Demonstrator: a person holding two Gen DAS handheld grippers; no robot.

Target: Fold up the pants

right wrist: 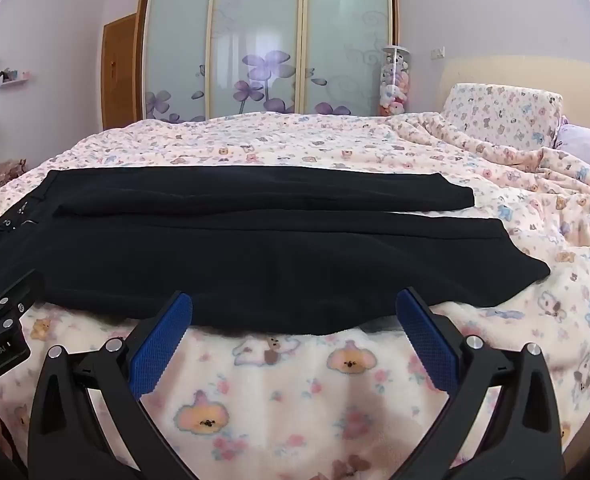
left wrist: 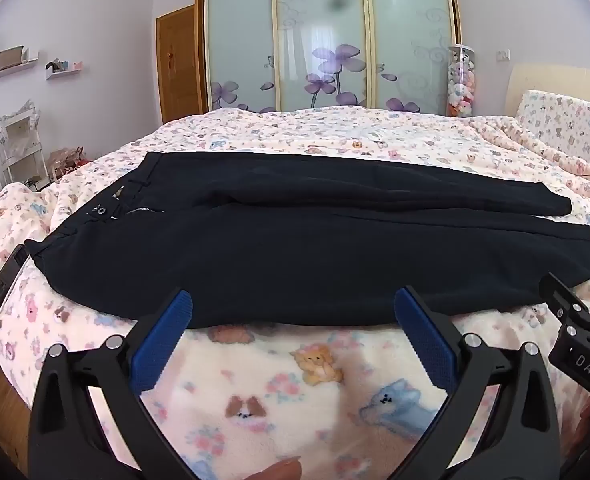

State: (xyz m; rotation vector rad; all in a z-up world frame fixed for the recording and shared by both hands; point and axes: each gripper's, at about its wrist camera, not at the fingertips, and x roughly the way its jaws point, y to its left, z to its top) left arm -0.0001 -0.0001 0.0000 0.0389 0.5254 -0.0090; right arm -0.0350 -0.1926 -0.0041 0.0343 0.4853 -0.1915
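Dark navy pants (left wrist: 295,240) lie flat across the bed, waistband with button and zipper to the left, the two legs running right, the far leg shorter in view. In the right wrist view the same pants (right wrist: 255,248) end in two cuffs at the right. My left gripper (left wrist: 293,304) hovers at the near hem of the pants, wide open, nothing between its blue pads. My right gripper (right wrist: 295,306) stands open the same way at the near edge, further toward the legs. Each gripper's side shows at the edge of the other's view.
The bed carries a pink fleece blanket (left wrist: 275,380) printed with bears. A dark phone-like slab (left wrist: 5,280) lies left of the waistband. A pillow (right wrist: 503,116) and bunched blanket sit far right. Wardrobe doors (left wrist: 323,36) stand behind the bed. A fingertip (left wrist: 275,470) shows at the bottom.
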